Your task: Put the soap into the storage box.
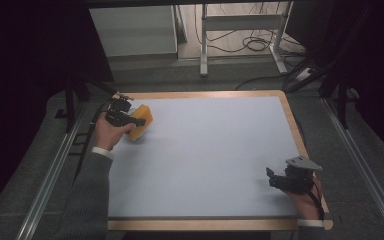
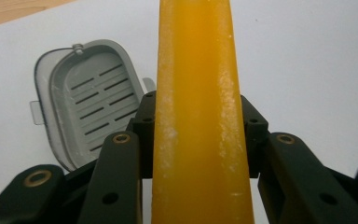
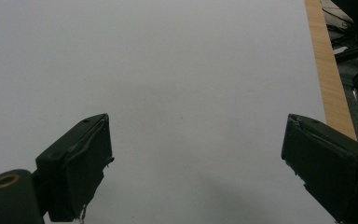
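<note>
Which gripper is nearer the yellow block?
Left. The left gripper is shut on the yellow block at the table's far left; the right gripper sits open at the near right edge, well apart.

A wood-edged table [image 1: 292, 125] with a pale blue-grey top stands on grey carpet [image 1: 360, 165]. Metal rails [image 1: 362, 160] run along both sides. Beyond it, a white desk frame [image 1: 240, 22] stands over tangled cables [image 1: 252, 44], dark curtains [image 1: 25, 55] flanking.

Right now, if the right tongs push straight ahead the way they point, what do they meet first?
Probably nothing: the right tongs stand open over the bare white mat, and the path ahead looks free as far as the right gripper view shows. Depth is unclear.
</note>
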Available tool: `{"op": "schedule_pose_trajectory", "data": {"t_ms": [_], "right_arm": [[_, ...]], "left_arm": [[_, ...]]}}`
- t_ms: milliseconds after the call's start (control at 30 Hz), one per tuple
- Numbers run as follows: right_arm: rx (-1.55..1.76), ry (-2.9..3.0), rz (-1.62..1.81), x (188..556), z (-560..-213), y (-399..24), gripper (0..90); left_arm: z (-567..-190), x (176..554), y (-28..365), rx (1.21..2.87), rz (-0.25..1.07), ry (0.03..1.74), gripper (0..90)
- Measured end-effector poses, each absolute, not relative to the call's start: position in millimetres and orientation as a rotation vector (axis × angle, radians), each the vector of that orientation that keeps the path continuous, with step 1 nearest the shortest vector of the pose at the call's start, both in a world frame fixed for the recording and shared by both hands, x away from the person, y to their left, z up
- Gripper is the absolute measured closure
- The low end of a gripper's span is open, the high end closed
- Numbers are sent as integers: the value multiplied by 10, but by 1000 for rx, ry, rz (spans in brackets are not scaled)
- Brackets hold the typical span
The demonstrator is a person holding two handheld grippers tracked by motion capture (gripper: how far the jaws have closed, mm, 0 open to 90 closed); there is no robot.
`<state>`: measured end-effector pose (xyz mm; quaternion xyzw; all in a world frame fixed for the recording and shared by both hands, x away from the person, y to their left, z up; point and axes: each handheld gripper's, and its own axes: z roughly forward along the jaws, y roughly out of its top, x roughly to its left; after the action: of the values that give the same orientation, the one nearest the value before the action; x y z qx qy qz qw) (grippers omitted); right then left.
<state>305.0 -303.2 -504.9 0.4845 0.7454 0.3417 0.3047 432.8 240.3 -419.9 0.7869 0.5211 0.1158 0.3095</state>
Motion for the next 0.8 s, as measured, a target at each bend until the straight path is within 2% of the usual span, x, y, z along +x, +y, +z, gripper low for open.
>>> {"op": "schedule_pose_trajectory", "data": {"t_ms": [800], "right_arm": [[1286,1976,897,3056,-5060,-3036,86]], "left_arm": [[-4274,4605,2599,1988,314,1483,610]]}}
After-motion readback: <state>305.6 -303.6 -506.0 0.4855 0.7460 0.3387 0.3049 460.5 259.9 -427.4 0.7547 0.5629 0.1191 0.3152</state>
